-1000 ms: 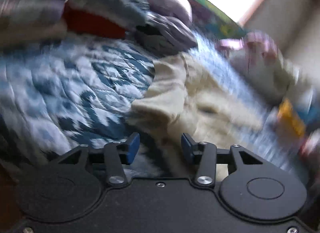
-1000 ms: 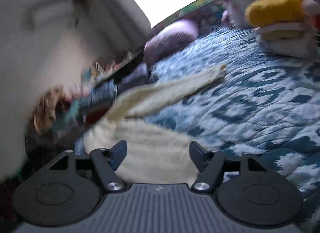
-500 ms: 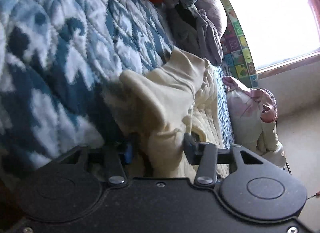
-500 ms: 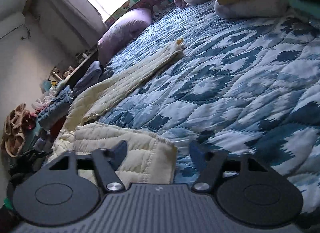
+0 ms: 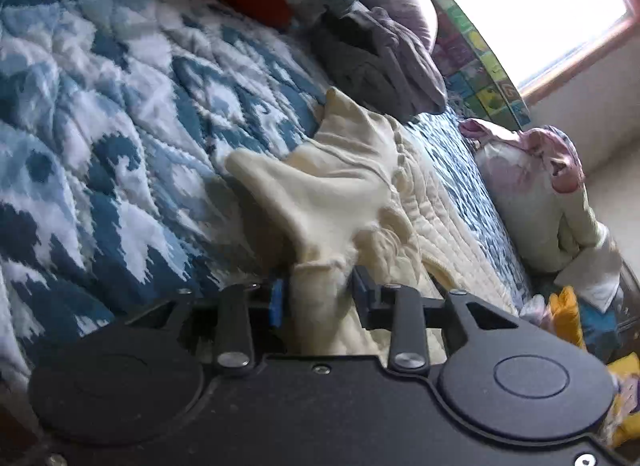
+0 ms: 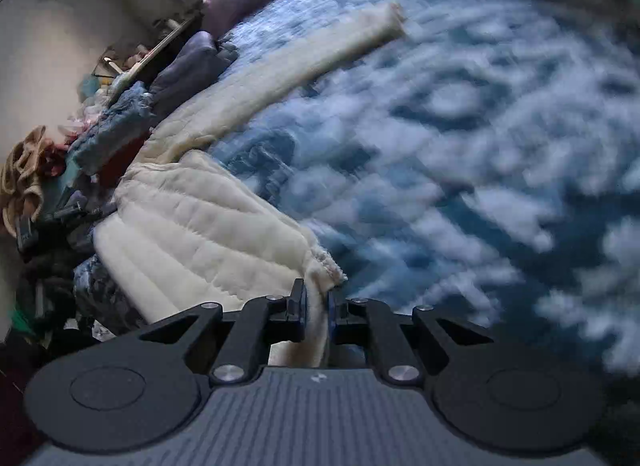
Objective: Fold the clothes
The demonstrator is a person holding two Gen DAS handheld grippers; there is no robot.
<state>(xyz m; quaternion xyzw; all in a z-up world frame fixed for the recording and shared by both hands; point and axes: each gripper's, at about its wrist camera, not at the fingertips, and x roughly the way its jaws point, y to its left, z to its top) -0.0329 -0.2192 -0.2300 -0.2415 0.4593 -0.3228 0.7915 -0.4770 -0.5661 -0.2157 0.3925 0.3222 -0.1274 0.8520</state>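
Observation:
A cream quilted garment (image 5: 352, 185) lies on a blue-and-white patterned bedspread (image 5: 100, 137). My left gripper (image 5: 318, 294) is shut on a bunched part of the garment, which rises in folds just ahead of it. In the right wrist view the same cream garment (image 6: 200, 225) spreads to the left, with one long sleeve (image 6: 304, 57) stretched toward the far side of the bed. My right gripper (image 6: 317, 312) is shut on the garment's hem edge, low over the bedspread (image 6: 480, 185).
A grey garment (image 5: 384, 61) and a lilac pillow (image 5: 400, 5) lie at the bed's far end below a window. A pink-and-white bundle (image 5: 532, 177) sits at the right. Piled clothes (image 6: 100, 137) and clutter line the bed's left side.
Both grippers have closed on the cream garment: the left on a bunched fold, the right on the hem. The right view has swung and the garment is pulled up closer.

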